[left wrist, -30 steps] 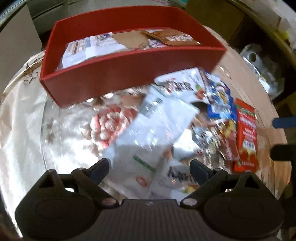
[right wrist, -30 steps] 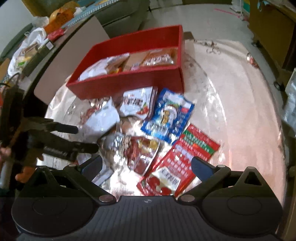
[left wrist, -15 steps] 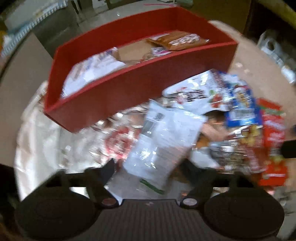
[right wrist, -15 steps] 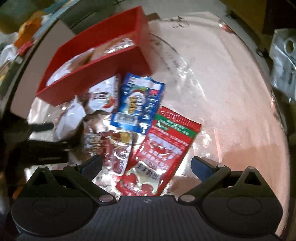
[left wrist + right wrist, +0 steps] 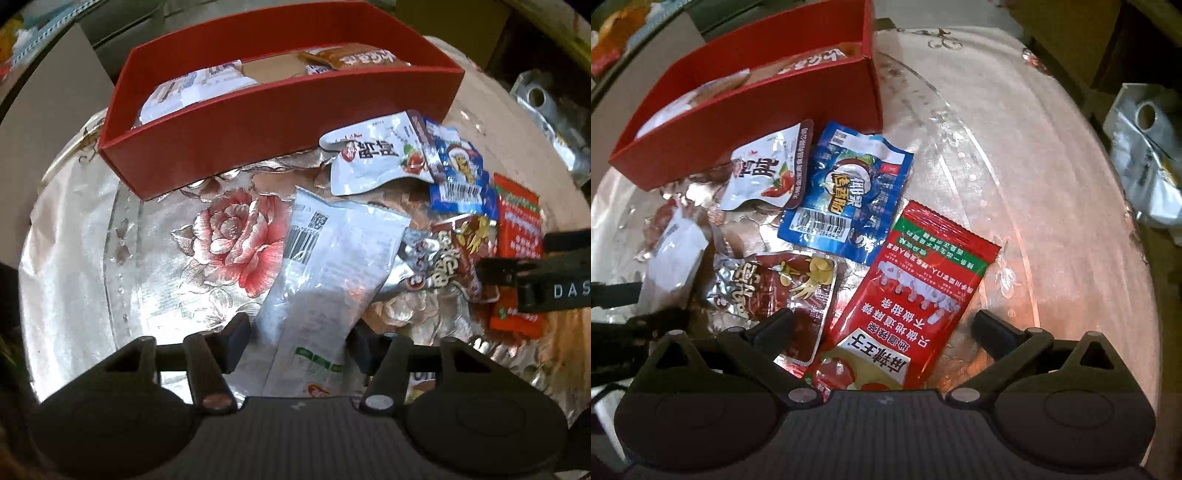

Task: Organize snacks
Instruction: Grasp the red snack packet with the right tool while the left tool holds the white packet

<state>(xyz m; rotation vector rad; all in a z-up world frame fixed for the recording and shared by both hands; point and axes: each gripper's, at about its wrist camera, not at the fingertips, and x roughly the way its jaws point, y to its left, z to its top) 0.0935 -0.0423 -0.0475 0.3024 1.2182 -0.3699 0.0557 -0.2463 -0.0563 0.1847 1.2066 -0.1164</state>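
The crinkly white plastic snack packet (image 5: 325,273) is clamped between the left gripper (image 5: 297,341) fingers, which have just been closing, at six o'clock from the red cardboard box (image 5: 258,122). The right gripper (image 5: 882,325) fingers stand apart over the red-and-green foil pouch (image 5: 916,295) on the floral tabletop (image 5: 155,266).

Shiny wrappers on a glossy cloth, matt card and matt plastic around them

My surface (image 5: 155,236) wears a smooth, glossy plastic cover with an embossed, metallic-looking rose (image 5: 240,240). The red box (image 5: 258,129) looks like matt card. The white packet (image 5: 332,266) is crinkled film that catches the light; the blue packet (image 5: 846,192), the red packet (image 5: 919,280) and the dark red foil packet (image 5: 775,288) are glossy too. My left hand-held gripper (image 5: 299,341) and right hand-held gripper (image 5: 882,325) are matt black plastic, ribbed on the body.
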